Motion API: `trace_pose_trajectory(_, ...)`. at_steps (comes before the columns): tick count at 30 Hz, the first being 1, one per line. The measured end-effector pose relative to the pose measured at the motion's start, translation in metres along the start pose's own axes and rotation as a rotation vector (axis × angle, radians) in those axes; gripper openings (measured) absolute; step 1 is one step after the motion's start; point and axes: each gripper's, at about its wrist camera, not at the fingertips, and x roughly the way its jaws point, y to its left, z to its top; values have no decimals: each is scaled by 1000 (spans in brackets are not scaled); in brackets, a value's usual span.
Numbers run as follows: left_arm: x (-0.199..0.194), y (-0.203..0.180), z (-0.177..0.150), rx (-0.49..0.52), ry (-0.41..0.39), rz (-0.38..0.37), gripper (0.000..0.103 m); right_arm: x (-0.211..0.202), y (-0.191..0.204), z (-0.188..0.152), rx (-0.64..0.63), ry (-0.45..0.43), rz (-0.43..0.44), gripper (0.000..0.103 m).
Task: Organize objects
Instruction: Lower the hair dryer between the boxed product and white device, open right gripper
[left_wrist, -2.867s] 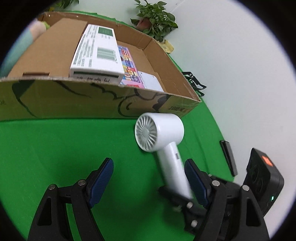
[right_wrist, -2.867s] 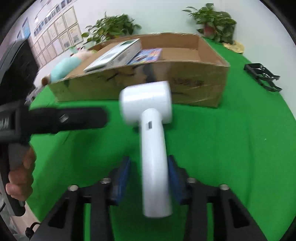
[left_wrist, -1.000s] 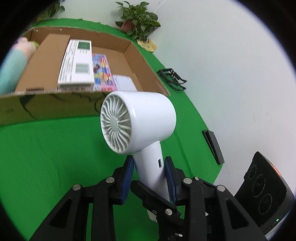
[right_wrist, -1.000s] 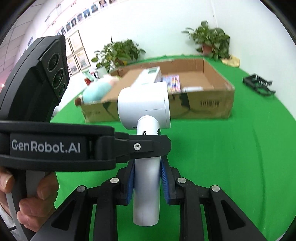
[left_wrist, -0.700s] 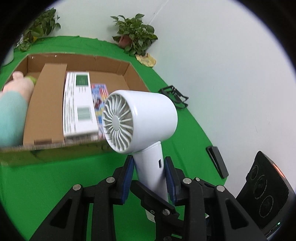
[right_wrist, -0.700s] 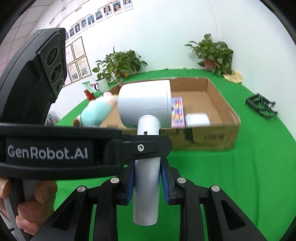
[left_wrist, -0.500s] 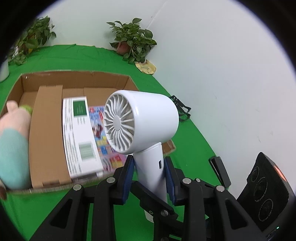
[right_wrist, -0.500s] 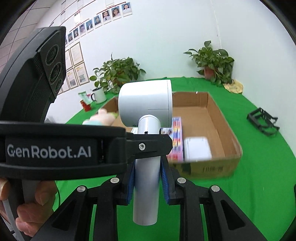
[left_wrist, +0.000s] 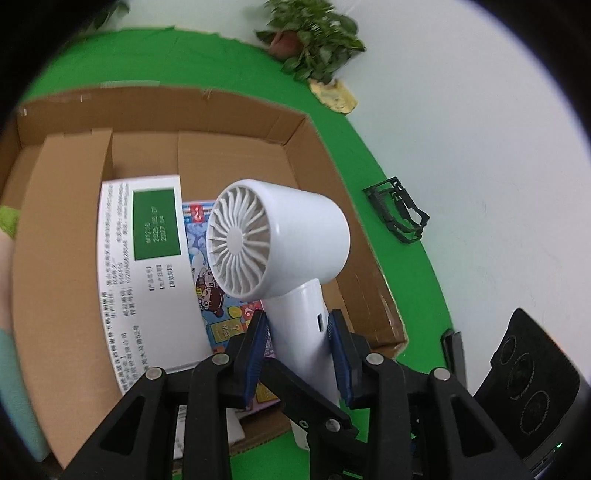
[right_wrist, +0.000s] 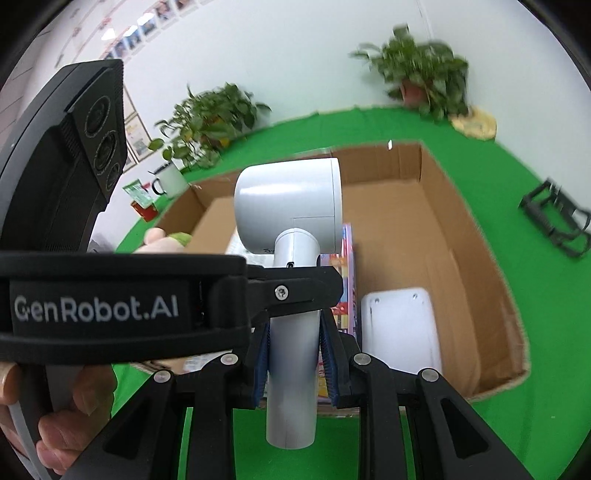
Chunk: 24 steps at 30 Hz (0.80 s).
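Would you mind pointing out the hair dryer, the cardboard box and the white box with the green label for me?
hair dryer (left_wrist: 240, 244): left wrist view, centre of its rear grille.
cardboard box (right_wrist: 476, 243): right wrist view, inner face of its right wall.
white box with the green label (left_wrist: 154, 224): left wrist view, on the green label.

White walls (right_wrist: 295, 55) carry framed photos (right_wrist: 147, 18); potted plants (right_wrist: 421, 81) edge the green-covered surface (right_wrist: 535, 387)

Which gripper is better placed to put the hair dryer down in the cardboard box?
Hard to say: both the left gripper and the right gripper clamp the hair dryer handle above the cardboard box. Perhaps right: bare floor lies beside its fingers.
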Motion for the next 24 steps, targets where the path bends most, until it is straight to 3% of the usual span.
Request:
trace_pose_trajectory(8,6,20,4,-61,65,-3,35,33,-13,9,51,72,5,22)
trace_pose_trajectory(12,-11,21,1,-49,39,-32,34,46,-19,9,71,91,-21,22)
trace_pose_trajectory(16,-46,20,-5,-8,-31,-13,34,44,-6,3,36,91,-66,22)
trace_pose_trajectory(24,-96,43,-40,50,-205,209,34,43,5,-3,4,113,-107,25)
